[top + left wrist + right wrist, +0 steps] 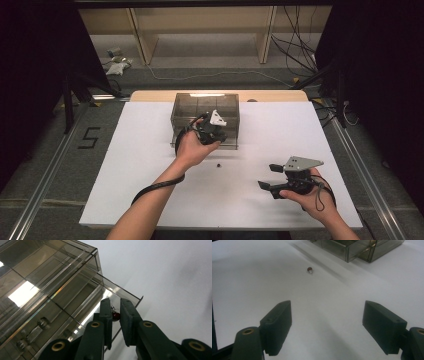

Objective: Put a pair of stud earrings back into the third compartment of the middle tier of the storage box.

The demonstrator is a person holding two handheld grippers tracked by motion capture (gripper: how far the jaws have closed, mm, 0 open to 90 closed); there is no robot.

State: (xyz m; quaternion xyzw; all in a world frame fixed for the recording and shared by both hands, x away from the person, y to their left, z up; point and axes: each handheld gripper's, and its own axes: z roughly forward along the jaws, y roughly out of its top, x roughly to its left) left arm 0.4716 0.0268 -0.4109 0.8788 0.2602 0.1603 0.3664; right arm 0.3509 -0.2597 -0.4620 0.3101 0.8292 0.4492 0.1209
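White tabletop (150,165); smoked clear drawer box (197,107) at far centre. Left gripper (115,315), arm extended to box front, pinches small red bead (115,315) over pulled-out drawer (125,293). Right gripper (327,327), near right, jaws spread. Loose bead (309,270) mid-table.

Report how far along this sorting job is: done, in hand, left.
Done: the organizer box has one drawer pulled out, and other compartments hold what look like metal parts. In hand: the left gripper pinches a small red bead over that open drawer, not yet released. Left: a second bead lies loose on the white table, and the right gripper waits open near it.
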